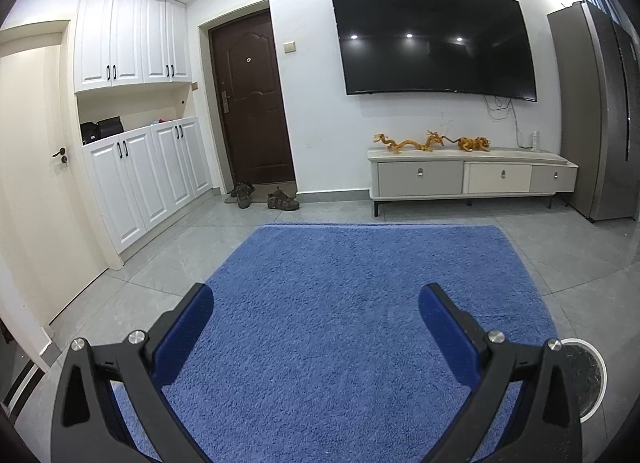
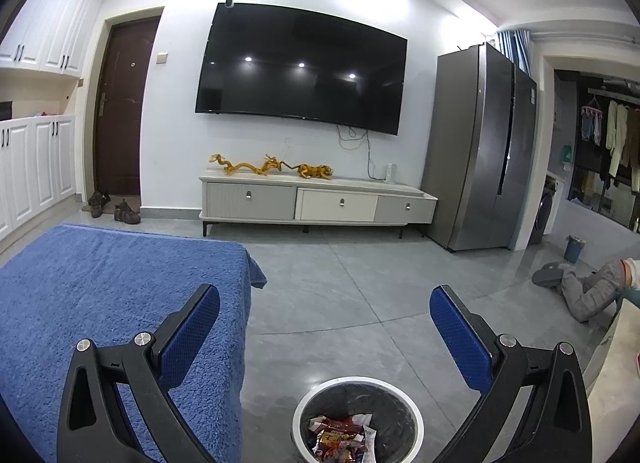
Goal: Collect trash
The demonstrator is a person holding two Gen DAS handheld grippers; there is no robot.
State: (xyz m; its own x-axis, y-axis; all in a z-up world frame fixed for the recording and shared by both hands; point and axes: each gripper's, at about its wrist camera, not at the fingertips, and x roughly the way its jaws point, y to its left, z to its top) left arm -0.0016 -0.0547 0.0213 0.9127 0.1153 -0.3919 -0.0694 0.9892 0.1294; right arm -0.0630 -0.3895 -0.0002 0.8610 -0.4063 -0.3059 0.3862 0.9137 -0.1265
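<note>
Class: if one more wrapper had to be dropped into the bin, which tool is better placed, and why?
Probably the right tool: it hangs open almost over the bin. The left tool is over the blue cloth, with the bin at its edge.

Two grippers — the left gripper (image 1: 316, 305) and the right gripper (image 2: 325, 305), each with two blue-padded fingers spread apart. One blue rug (image 1: 360, 303). One white-rimmed trash bin (image 2: 356, 419), with several crumpled wrappers (image 2: 340, 439) inside — too jumbled to count. One wall television (image 1: 434, 39). One low cabinet (image 1: 472, 177) with three drawers. Two golden figurines (image 1: 432, 142). One brown door (image 1: 252, 99). One pair of shoes (image 1: 264, 197).
</note>
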